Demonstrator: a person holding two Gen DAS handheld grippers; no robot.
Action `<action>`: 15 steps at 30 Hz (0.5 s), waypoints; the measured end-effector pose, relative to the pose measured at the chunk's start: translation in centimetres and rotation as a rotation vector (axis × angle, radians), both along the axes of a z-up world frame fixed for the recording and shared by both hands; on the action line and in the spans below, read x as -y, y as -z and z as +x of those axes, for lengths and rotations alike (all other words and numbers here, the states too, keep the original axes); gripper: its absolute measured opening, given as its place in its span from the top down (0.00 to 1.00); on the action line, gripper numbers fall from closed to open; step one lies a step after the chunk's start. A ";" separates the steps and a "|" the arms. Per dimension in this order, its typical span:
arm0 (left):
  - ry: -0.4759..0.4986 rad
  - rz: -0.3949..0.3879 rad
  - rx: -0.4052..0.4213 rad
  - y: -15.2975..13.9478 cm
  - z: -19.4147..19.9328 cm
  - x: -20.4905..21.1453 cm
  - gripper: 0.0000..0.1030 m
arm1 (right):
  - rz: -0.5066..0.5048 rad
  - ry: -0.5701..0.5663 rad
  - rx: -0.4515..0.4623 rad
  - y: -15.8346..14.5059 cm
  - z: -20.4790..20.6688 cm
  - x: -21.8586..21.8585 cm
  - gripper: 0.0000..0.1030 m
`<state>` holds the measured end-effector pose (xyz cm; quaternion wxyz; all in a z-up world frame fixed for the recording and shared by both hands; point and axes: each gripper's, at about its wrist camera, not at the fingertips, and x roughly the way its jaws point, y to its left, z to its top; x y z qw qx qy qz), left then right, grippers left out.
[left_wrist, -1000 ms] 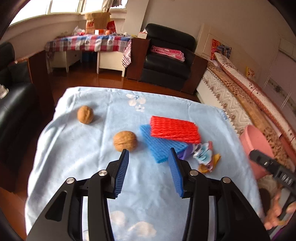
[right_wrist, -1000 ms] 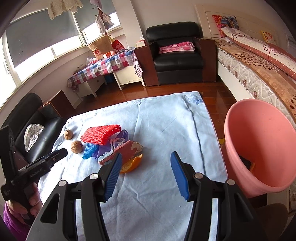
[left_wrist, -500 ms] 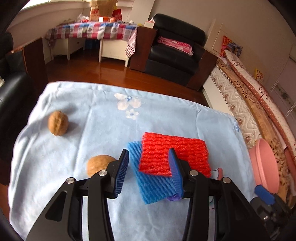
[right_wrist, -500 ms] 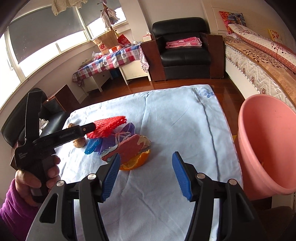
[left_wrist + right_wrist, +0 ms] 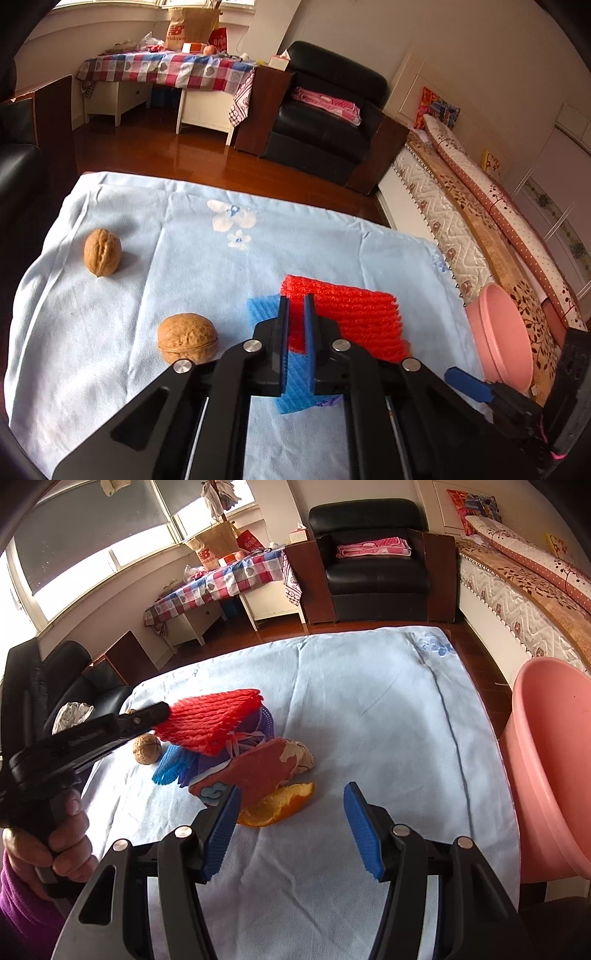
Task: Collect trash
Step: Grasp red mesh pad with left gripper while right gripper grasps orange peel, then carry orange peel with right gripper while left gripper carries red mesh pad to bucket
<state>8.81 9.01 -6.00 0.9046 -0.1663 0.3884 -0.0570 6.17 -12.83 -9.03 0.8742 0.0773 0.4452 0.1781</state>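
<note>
Blue cloth point(image 5: 332, 258): two walnuts point(image 5: 102, 252).

The room is lit by daylight from the big windows point(image 5: 92, 554), which look washed out and very bright. Soft shadows are cast beside the walnuts point(image 5: 102, 252). A shine is seen on the wooden floor point(image 5: 177, 155). Straight lines are bent near the edges, and the corners are dark. Everything looks sharp.

the only words i can read are "new balance", in red on the brown paper shopping bag point(image 5: 190, 24) on the checked table at eleven o'clock.
</note>
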 end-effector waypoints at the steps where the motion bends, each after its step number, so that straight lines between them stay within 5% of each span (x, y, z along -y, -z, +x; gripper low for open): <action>1: -0.002 -0.006 0.011 -0.4 -0.3 -0.1 0.94 | 0.003 0.001 -0.005 0.1 0.1 0.0 0.44; 15: -0.027 -0.055 0.041 -1.9 -3.1 -0.7 0.94 | -0.034 -0.033 -0.045 2.2 1.3 -1.9 0.50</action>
